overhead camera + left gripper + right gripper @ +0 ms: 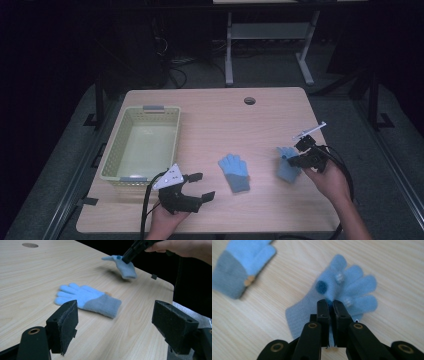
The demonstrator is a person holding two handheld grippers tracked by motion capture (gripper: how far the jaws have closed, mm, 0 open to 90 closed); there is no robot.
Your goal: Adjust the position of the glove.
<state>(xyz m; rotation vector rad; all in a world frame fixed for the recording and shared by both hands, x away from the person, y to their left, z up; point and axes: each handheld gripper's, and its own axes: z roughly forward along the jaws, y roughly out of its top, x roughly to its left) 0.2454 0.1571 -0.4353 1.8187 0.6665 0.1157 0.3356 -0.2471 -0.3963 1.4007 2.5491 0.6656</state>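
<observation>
From the high view, two blue gloves are in play on the pale wooden bench (210, 115): the lifted glove (286, 167) hangs pinched in the right gripper (295, 159) over the bench's right side, and the second glove (234, 172) lies flat near the middle, fingers pointing away, grey-blue cuff towards the person. One pale green basket (141, 142) sits at the left, and the left gripper (200, 186) hovers just in front of it, jaws spread wide with nothing in them. Over to the left gripper view: its own jaws stand well apart, the flat glove (87, 300) lies beyond them, light blue fingers, greyer cuff, a small tan tag at the seam, too small to read. Further off the lifted glove (124, 266) dangles clear of the wood, casting a shadow. Now the right gripper view: the jaws are clenched on the lifted glove (347, 287) near its palm, a dark blue dot and small white dots on the fingers, and the other glove (242, 267) lies at top left, well apart
</observation>
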